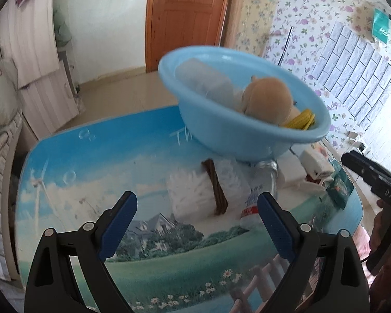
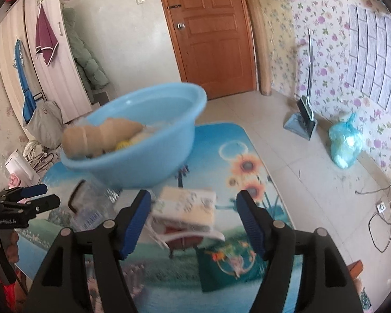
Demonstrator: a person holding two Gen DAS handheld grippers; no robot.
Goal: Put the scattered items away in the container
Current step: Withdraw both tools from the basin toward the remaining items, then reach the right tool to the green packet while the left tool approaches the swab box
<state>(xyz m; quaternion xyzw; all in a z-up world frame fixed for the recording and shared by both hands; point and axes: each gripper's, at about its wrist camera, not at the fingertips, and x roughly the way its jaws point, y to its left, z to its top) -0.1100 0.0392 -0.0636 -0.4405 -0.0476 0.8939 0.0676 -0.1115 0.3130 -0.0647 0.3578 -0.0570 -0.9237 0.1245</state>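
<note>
Blurred pale-blue plastic basin (image 1: pixel 229 140), round, wide rim, tan plush toy (image 1: pixel 269 99) inside

Near table (image 1: pixel 65 208) lies bare – further in, basin (image 1: pixel 221 130) perhaps overhangs bottle (image 1: pixel 263 182) and cotton swabs (image 1: pixel 195 195).

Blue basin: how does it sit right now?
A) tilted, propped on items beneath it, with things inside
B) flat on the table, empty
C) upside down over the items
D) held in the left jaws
A: the blue basin sits tilted on a pack of cotton swabs and a bottle, holding a tan toy; both grippers' jaws are open and empty.
</note>
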